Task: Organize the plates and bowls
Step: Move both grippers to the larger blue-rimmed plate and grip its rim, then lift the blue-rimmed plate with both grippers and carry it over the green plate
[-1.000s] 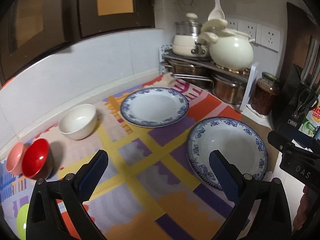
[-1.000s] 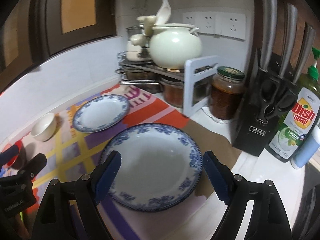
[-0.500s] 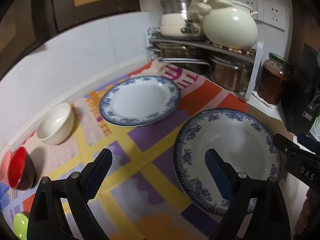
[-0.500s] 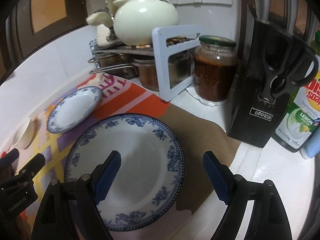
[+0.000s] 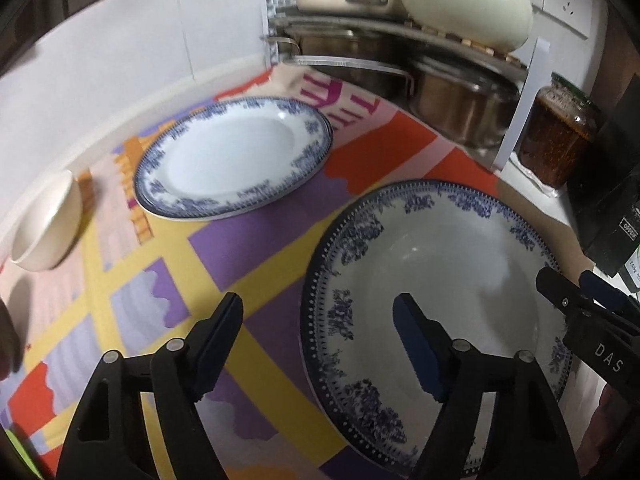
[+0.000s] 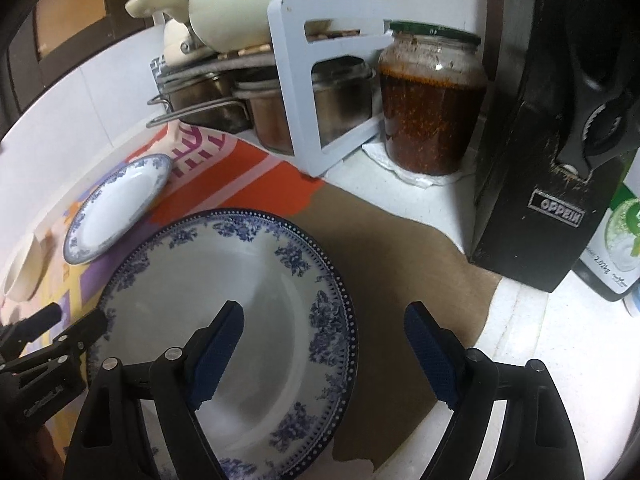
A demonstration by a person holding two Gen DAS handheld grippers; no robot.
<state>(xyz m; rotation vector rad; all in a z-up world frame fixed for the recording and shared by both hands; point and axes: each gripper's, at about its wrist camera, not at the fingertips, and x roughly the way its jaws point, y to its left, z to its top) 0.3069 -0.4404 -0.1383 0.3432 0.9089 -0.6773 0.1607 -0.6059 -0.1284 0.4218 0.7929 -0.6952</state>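
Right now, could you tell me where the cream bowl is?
The cream bowl sits at the far left of the left wrist view, on the colourful mat by the white wall, left of the smaller blue-rimmed plate.

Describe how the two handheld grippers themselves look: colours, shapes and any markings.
Both are black plastic two-finger tools. The left gripper and the right gripper have angular black arms with triangular cut-outs and silver pivot pins. Each finger ends in a dark blue ribbed pad. Seen from the left wrist camera, the right gripper's body carries white letters "DAS". No cables or sleeves show.
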